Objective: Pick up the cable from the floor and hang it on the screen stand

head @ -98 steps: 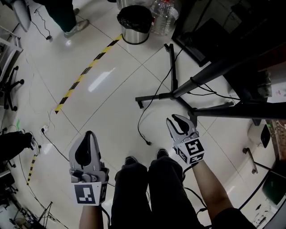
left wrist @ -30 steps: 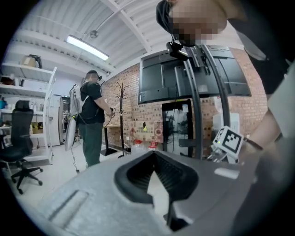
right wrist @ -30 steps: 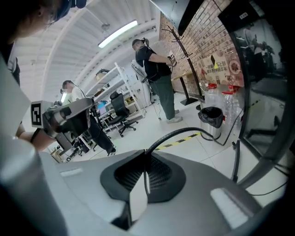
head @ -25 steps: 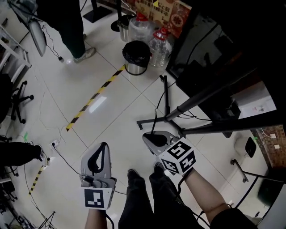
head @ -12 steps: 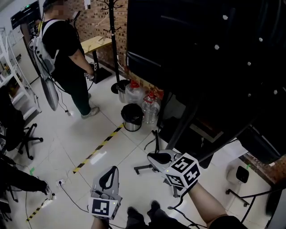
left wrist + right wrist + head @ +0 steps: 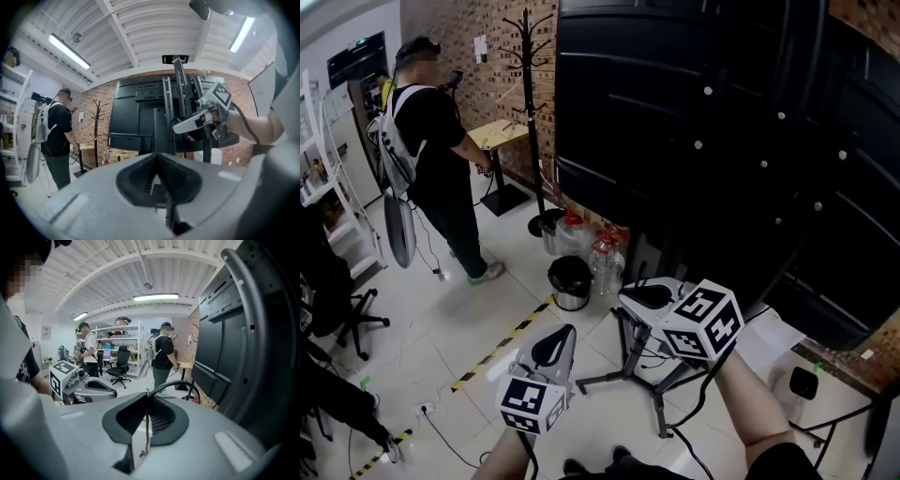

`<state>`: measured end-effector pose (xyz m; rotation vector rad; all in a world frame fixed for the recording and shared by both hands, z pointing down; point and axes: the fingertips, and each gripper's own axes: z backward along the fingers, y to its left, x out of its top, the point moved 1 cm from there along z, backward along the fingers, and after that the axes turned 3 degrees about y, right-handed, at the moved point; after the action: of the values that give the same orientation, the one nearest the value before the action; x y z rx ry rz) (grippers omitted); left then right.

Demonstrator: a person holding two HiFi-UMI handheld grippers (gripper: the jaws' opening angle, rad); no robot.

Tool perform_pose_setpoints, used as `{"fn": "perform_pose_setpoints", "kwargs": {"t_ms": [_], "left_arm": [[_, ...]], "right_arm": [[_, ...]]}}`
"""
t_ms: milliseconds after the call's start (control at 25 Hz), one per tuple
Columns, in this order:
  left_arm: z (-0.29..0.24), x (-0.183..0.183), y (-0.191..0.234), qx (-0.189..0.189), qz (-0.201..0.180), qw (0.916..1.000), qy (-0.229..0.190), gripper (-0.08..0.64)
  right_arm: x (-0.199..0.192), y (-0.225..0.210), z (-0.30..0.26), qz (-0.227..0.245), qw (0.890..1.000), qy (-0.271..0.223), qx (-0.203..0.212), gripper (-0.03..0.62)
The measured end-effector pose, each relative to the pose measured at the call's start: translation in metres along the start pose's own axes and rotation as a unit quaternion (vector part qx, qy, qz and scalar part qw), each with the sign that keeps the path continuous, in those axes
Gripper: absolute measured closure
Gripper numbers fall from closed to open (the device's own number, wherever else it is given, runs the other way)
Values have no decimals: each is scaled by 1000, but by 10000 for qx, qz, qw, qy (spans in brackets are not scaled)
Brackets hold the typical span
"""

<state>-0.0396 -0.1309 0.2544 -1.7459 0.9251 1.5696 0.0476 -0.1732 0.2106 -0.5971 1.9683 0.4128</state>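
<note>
My right gripper (image 6: 625, 299) is shut on a thin black cable (image 6: 180, 385), which arches out of the closed jaws to the right. More of the cable (image 6: 698, 392) hangs down below my right forearm toward the floor. The gripper is raised in front of the big black screen (image 6: 694, 141), above the stand's legs (image 6: 619, 377). Lower and to the left, my left gripper (image 6: 563, 331) is shut with nothing in it. In the left gripper view, the right gripper (image 6: 186, 124) is beside the stand's upright (image 6: 168, 110). The left gripper (image 6: 96, 391) also shows in the right gripper view.
A person in black with a backpack (image 6: 431, 141) stands at the left by a coat rack (image 6: 530, 112). A black bin (image 6: 570, 281) and water bottles (image 6: 605, 261) sit at the screen's foot. Yellow-black tape (image 6: 502, 352) crosses the floor; an office chair (image 6: 347, 314) is far left.
Both grippers have risen from near the floor to screen height, the right one bringing the cable up with it. The head view has lifted from the floor to the screen.
</note>
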Motion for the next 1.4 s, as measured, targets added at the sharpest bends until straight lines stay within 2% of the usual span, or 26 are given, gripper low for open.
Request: {"fn": "perform_pose_setpoints", "kwargs": {"t_ms": [160, 280, 480, 640, 920, 1080, 1240, 1400], "left_arm": [[-24, 41, 5, -73, 234, 9995, -220, 555], [-41, 66, 7, -171, 265, 9990, -311, 555], [-70, 101, 1, -633, -3, 9977, -239, 555], [-89, 138, 2, -793, -195, 9958, -416, 555], [-119, 206, 10, -869, -102, 9933, -752, 555], [-128, 234, 3, -965, -166, 9918, -817, 555], [-132, 256, -1, -1023, -160, 9910, -853, 555], [-133, 269, -5, -995, -274, 9910, -857, 554]], "right_arm": [[23, -7, 5, 131, 9996, -247, -97, 580], [38, -13, 7, 188, 9990, -361, -166, 580], [82, -28, 14, 82, 9984, -550, 126, 580], [127, -52, 32, 77, 9985, -475, 251, 580], [207, -92, 66, 356, 9984, -425, -119, 580], [240, -98, 81, 459, 9969, -599, -234, 581], [272, -105, 96, 280, 9960, -840, -101, 581], [301, -124, 112, -409, 9927, -1133, 106, 581]]}}
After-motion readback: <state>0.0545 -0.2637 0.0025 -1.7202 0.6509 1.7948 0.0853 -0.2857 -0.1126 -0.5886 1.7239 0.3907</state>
